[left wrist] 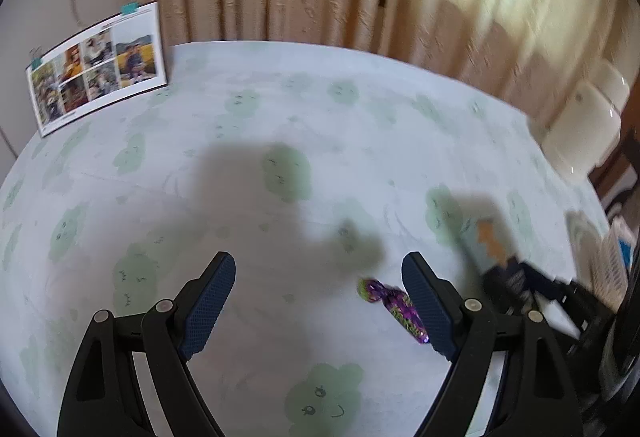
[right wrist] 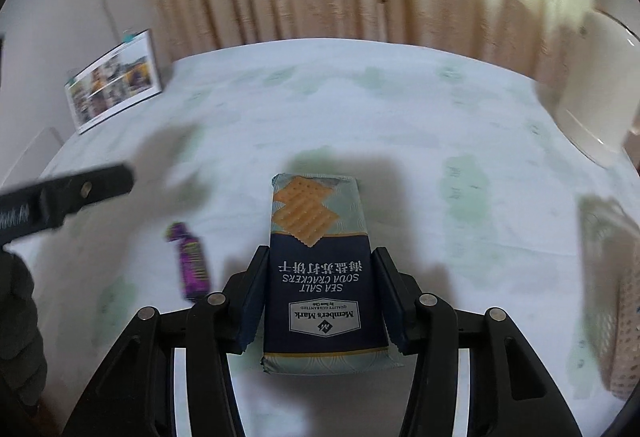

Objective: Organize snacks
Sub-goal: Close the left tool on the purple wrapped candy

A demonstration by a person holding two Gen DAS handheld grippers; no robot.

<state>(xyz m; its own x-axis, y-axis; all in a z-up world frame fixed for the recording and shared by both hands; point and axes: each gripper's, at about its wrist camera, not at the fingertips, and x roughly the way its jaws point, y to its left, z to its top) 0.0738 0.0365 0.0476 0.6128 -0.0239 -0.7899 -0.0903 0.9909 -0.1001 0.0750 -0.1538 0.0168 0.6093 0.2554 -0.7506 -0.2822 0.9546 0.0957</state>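
Navy cracker pack [right wrist: 320, 277] clamped in right gripper [right wrist: 320, 257]; left gripper [left wrist: 320, 261] spread wide.

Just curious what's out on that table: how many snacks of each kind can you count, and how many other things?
Cracker packs: 1, the cracker pack between the right gripper fingers.
Wrapped candies: 1, the purple candy on the tablecloth.
Photo sheets: 1, the photo sheet standing at the far edge.
Baskets: 1, the basket at the right edge.
Total: 4
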